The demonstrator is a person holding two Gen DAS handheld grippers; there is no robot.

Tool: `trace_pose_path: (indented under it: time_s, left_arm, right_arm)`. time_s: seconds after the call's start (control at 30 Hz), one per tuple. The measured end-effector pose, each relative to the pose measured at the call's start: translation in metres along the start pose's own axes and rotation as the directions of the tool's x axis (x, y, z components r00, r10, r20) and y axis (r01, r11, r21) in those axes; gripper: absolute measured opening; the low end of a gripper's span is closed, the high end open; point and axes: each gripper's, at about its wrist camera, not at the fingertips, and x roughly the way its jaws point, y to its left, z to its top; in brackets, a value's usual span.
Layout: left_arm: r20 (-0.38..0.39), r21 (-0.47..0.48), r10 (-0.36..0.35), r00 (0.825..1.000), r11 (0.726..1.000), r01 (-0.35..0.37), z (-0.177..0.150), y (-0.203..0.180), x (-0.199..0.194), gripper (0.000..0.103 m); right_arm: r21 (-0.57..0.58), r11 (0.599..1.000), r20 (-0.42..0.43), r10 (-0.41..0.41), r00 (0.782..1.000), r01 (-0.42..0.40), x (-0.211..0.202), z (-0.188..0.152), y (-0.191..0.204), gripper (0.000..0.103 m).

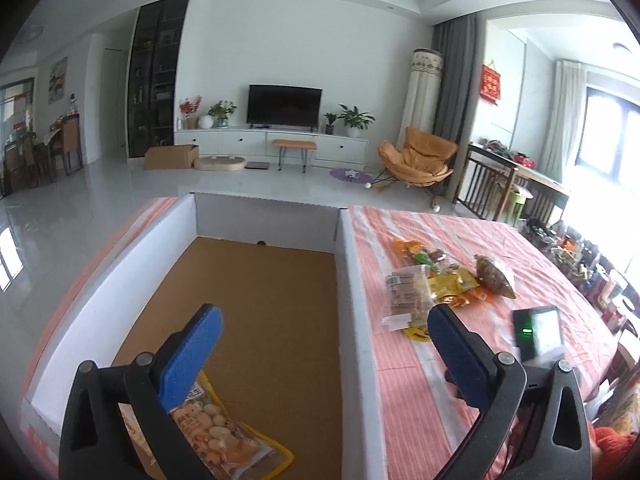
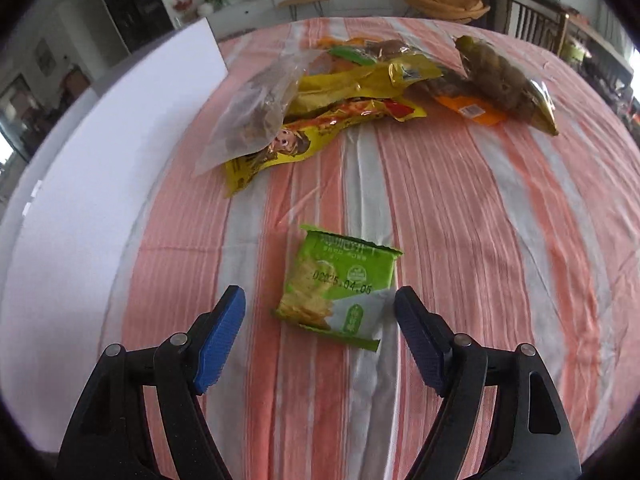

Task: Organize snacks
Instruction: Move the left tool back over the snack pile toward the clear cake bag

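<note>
Right tool spread, green snack pkt flat on cloth btwn tips, untouched.

Box: floor mostly bare, one peanut bag at near edge. Tablecloth: open around green packet; snack pile crowds far edge, possibly overlapping.
</note>
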Motion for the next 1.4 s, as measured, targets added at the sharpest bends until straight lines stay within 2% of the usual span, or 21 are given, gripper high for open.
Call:
trace_pose_path:
  time_s: [0.07,0.1,0.17,0.23,0.3,0.33,0.4,0.47,0.5,0.53,0.6,0.67,0.77,0.87,0.9,1.07,1.4]
  left_arm:
    - [0.002,0.019,-0.017,1.000,1.000,0.017,0.002,-0.009,-0.005,0.102]
    - [0.004,0.028,-0.032,0.999,0.999,0.032,0.003,-0.015,-0.007,0.102]
    - [0.000,0.050,-0.077,0.997,0.996,0.077,0.004,-0.029,-0.010,0.102]
    - [-0.037,0.070,-0.147,0.989,0.986,0.149,0.004,-0.048,-0.009,0.102]
    - [-0.102,0.089,-0.227,0.969,0.968,0.236,0.004,-0.071,-0.005,0.102]
    - [-0.143,0.098,-0.268,0.953,0.954,0.283,0.002,-0.086,-0.001,0.102]
    - [-0.224,0.113,-0.329,0.917,0.926,0.360,-0.002,-0.115,0.008,0.102]
    - [-0.331,0.125,-0.351,0.876,0.904,0.409,-0.012,-0.144,0.029,0.102]
    - [-0.382,0.135,-0.341,0.859,0.899,0.417,-0.021,-0.158,0.046,0.102]
    - [-0.407,0.147,-0.325,0.853,0.899,0.413,-0.028,-0.168,0.058,0.102]
    - [-0.467,0.194,-0.244,0.850,0.909,0.368,-0.049,-0.185,0.097,0.102]
    - [-0.505,0.242,-0.165,0.847,0.915,0.323,-0.066,-0.193,0.130,0.102]
    - [-0.532,0.286,-0.054,0.845,0.928,0.240,-0.090,-0.191,0.171,0.102]
    - [-0.568,0.256,-0.021,0.823,0.946,0.201,-0.105,-0.178,0.191,0.103]
    - [-0.535,0.261,-0.025,0.845,0.946,0.194,-0.106,-0.175,0.187,0.103]
    - [-0.478,0.267,-0.056,0.877,0.942,0.206,-0.110,-0.170,0.177,0.103]
    - [-0.469,0.267,-0.058,0.881,0.942,0.204,-0.116,-0.169,0.193,0.103]
  right_arm:
    - [0.025,0.997,0.009,-0.072,0.997,0.072,0.002,-0.001,-0.002,0.071]
    - [0.035,0.996,0.025,-0.084,0.996,0.083,0.000,-0.003,-0.007,0.055]
    - [0.065,0.992,0.044,-0.114,0.993,0.111,-0.006,-0.010,-0.026,0.055]
    - [0.147,0.986,0.079,-0.092,0.993,0.080,-0.016,-0.017,-0.062,0.055]
    - [0.221,0.972,0.093,-0.109,0.990,0.086,-0.022,-0.021,-0.100,0.056]
    - [0.249,0.964,0.106,-0.122,0.987,0.092,-0.025,-0.022,-0.118,0.057]
    - [0.269,0.951,0.104,-0.190,0.976,0.156,-0.028,-0.022,-0.145,0.058]
    - [0.269,0.943,0.110,-0.230,0.967,0.193,-0.032,-0.024,-0.163,0.058]
    - [0.283,0.940,0.119,-0.232,0.965,0.191,-0.034,-0.025,-0.170,0.059]
    - [0.299,0.937,0.126,-0.227,0.966,0.182,-0.034,-0.025,-0.174,0.063]
    - [0.287,0.938,0.131,-0.241,0.962,0.195,-0.032,-0.023,-0.169,0.071]
    - [0.235,0.939,0.112,-0.284,0.952,0.252,-0.026,-0.021,-0.157,0.077]
    - [0.225,0.939,0.115,-0.292,0.949,0.261,-0.025,-0.023,-0.155,0.079]
    - [0.259,0.932,0.110,-0.288,0.951,0.252,-0.026,-0.026,-0.161,0.082]
    - [0.258,0.932,0.110,-0.290,0.951,0.254,-0.026,-0.027,-0.162,0.083]
    - [0.250,0.934,0.108,-0.290,0.951,0.257,-0.024,-0.027,-0.160,0.086]
    - [0.250,0.933,0.108,-0.291,0.951,0.257,-0.024,-0.027,-0.160,0.086]
